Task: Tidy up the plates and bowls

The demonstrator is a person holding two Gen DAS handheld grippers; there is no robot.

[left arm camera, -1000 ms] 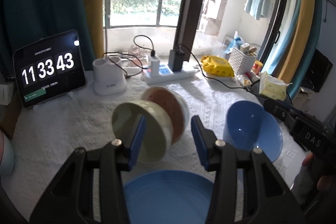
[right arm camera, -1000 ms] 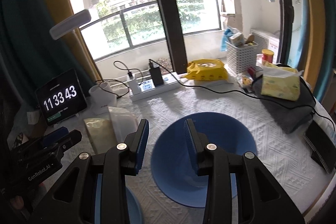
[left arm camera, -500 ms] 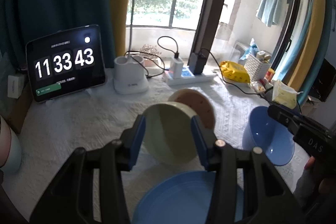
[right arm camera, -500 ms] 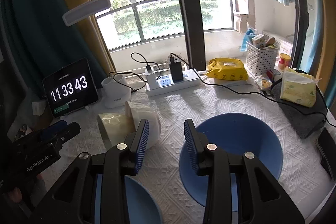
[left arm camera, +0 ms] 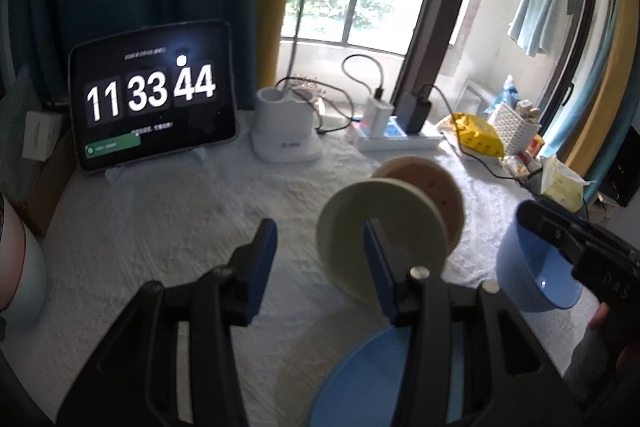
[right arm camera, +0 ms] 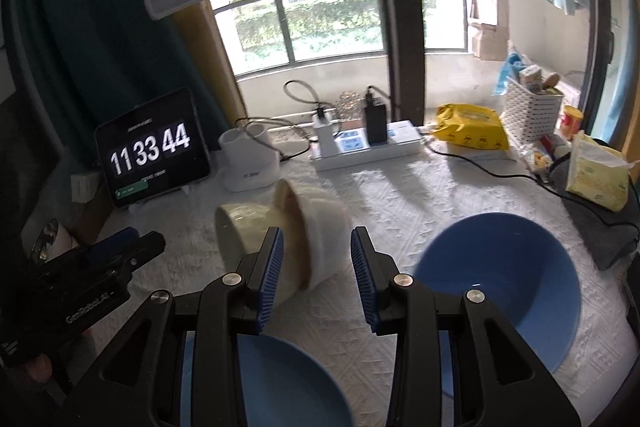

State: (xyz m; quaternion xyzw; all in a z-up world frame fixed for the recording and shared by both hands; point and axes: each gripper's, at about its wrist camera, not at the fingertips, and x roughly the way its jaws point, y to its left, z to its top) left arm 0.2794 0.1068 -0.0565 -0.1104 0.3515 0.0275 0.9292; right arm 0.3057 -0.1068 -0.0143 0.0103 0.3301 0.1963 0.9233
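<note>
While both hand-held grippers, left (left arm camera: 320, 267) and right (right arm camera: 317, 267), are hovering open and empty, two small bowls (right arm camera: 280, 231) are lying tipped on the surface (right arm camera: 420, 195) between the plate (right arm camera: 280, 383) and blue bowl (right arm camera: 500, 279), so sorting is looking barely begun.

Blue plate (left arm camera: 360, 383) — bottom-cropped, blurred

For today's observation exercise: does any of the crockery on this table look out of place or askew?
Yes. The pale green bowl and the white bowl lie tipped on their sides on the white tablecloth, close together, mouths facing sideways. The big blue bowl sits upright. Nothing looks spilled or broken.
</note>
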